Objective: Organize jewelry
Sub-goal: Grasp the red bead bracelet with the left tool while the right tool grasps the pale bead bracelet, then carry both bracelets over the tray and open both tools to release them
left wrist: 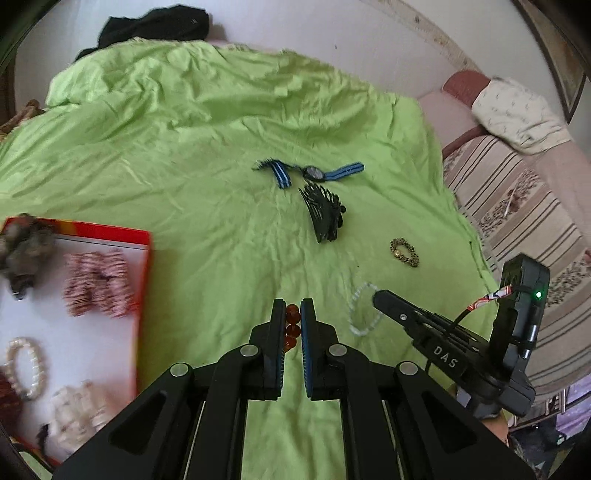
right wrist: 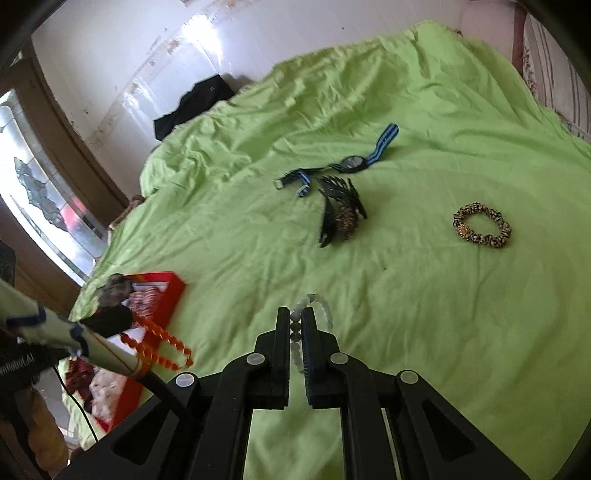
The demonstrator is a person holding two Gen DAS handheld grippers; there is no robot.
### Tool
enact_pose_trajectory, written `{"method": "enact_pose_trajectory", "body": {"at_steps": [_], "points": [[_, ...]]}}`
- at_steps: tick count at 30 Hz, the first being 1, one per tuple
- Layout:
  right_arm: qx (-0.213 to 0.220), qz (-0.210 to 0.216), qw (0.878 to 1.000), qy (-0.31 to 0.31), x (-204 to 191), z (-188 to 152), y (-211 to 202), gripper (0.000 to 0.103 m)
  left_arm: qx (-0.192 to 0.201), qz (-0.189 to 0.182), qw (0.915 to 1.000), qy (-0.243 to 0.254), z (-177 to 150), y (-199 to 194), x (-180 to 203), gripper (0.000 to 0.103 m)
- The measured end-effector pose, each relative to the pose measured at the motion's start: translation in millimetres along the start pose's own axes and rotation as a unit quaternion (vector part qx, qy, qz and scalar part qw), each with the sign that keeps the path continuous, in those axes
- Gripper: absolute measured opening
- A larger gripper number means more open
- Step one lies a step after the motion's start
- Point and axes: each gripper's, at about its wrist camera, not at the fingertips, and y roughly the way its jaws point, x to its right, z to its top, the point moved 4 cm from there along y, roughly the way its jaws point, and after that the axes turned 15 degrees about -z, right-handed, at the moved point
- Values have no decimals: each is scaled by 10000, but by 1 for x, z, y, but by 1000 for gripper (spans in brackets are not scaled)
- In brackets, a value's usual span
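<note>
My left gripper (left wrist: 293, 314) is shut on an orange bead bracelet (left wrist: 291, 328), lifted above the green sheet; the same bracelet (right wrist: 162, 343) dangles at lower left in the right wrist view. My right gripper (right wrist: 294, 317) is shut on a clear white bead bracelet (right wrist: 314, 306), which hangs from that gripper's tip (left wrist: 380, 297) as a pale loop (left wrist: 364, 310) in the left wrist view. To the left lies a red-rimmed white box (left wrist: 142, 280) holding striped scrunchies (left wrist: 98, 282), a pearl bracelet (left wrist: 26, 365) and other pieces.
On the green sheet (left wrist: 184, 166) lie a blue-strapped watch (left wrist: 316, 172), a black hair claw (left wrist: 325, 212) and a leopard-print scrunchie (right wrist: 482, 225). Black clothing (left wrist: 155, 26) sits at the far edge. A striped mattress with a pillow (left wrist: 513, 114) borders the right.
</note>
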Motion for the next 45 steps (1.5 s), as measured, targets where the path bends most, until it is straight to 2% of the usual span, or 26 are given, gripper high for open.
{"method": "enact_pose_trajectory", "body": {"at_steps": [7, 14, 19, 24, 29, 31, 37, 45], "points": [[42, 132, 9994, -311, -41, -20, -34, 6, 246, 390, 9989, 53, -3, -78, -32, 7], [-91, 325, 9964, -783, -107, -26, -43, 6, 290, 952, 9949, -190, -13, -127, -101, 7], [-147, 568, 9895, -1323, -176, -32, -44, 6, 358, 1216, 9904, -545, -18, -142, -158, 7], [-321, 854, 9803, -1749, -247, -42, -32, 7, 491, 1274, 9839, -1151, -20, -153, -219, 7], [-680, 1383, 9732, -1706, -308, -50, -4, 7, 620, 1315, 9804, -1329, -10, -154, -256, 7], [-890, 1463, 9718, -1622, -320, -53, 14, 7, 578, 1414, 9782, -1407, -9, -151, -269, 7], [-1184, 983, 9748, -1616, -311, -67, 60, 7, 501, 1593, 9732, -1582, -16, -143, -295, 7], [-1296, 708, 9740, -1716, -295, -75, 75, 8, 567, 1623, 9718, -1617, -22, -145, -294, 8]]}}
